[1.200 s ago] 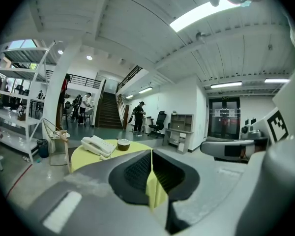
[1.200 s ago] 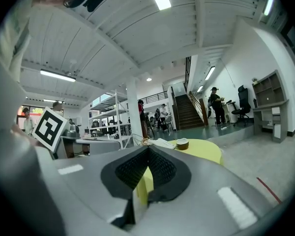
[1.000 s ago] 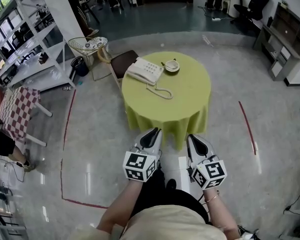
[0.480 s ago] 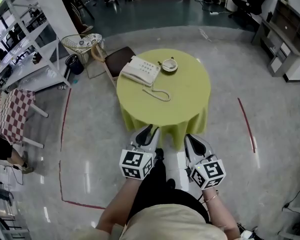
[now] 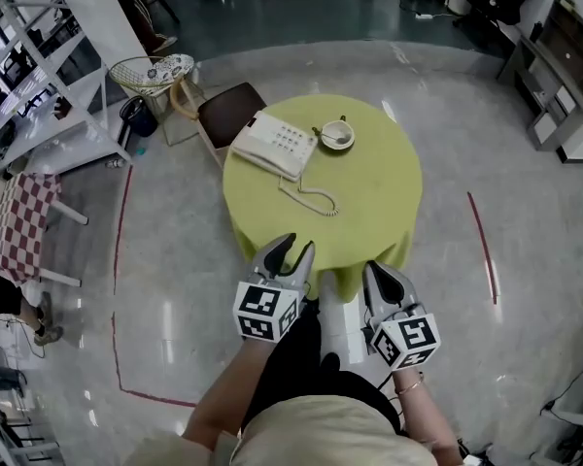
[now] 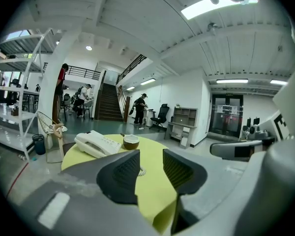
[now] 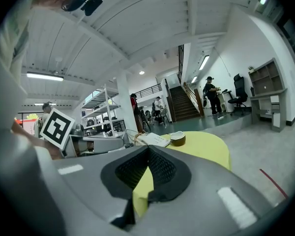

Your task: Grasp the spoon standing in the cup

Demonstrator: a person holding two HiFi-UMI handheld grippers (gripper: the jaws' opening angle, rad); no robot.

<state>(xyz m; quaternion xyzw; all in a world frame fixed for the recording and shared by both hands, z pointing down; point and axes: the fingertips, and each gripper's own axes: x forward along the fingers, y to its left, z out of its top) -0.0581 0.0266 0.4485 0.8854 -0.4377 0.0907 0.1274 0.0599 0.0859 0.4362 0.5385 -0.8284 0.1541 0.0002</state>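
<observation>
Left gripper (image 5: 299,246) held by the table (image 5: 369,212) edge, fingers just opened, nothing between, right gripper (image 5: 375,270) fingers closed together, cup (image 5: 337,136) well beyond.

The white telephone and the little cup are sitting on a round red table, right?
Not red. The round table is covered in a yellow-green cloth, as the head view shows. The white telephone and the little cup do sit on it.

telephone (image 5: 277,147) on table (image 5: 369,202), left of cup (image 5: 337,136) | cup on table's far side | chair (image 5: 225,113) behind table's left
</observation>
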